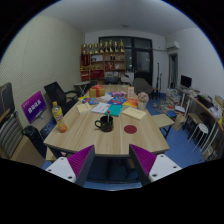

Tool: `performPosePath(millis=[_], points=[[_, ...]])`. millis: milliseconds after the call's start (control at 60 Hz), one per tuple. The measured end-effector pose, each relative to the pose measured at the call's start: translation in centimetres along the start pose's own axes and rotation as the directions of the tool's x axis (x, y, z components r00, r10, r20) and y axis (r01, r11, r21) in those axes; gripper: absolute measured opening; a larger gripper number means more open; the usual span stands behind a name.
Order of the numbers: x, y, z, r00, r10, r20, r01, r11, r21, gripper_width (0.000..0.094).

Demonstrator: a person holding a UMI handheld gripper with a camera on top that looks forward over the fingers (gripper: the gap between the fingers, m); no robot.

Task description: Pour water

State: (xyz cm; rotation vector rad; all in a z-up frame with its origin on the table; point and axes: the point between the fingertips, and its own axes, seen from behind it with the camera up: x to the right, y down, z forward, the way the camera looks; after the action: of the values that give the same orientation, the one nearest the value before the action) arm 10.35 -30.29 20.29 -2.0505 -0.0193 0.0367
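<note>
My gripper (pixel 112 163) is open and empty, its two purple pads (pixel 80 162) spread wide above the near edge of a long wooden table (pixel 110 135). Beyond the fingers, a dark mug-like vessel (pixel 105 123) stands near the table's middle. A bottle with orange liquid (pixel 60 122) stands at the table's left side. Nothing is between the fingers.
Books, papers and small items (pixel 112 100) cover the far half of the table. Chairs (pixel 58 96) stand on the left. Desks and stools (pixel 200 120) are on the right, shelves (pixel 103 58) at the far wall, a purple sign (pixel 34 106) to the left.
</note>
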Motion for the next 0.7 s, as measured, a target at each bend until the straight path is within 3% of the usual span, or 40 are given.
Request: performPosePath(millis=[67,183,367,700], points=[[-1.2,0.4,0.5,1.000,-0.001,0.026,0.001,1.000,-0.002,0.0783],[-6.9,1.0,2.9,0.991,-0.064,0.119,0.056,0.996,0.067,0.0795],[-16.4,1.4,8.3,0.990,-0.053,0.129,0.042,0.995,0.090,0.0793],[-35.5,-1.9,27.5,0.990,-0.093,0.109,0.068,0.973,0.219,0.0772]])
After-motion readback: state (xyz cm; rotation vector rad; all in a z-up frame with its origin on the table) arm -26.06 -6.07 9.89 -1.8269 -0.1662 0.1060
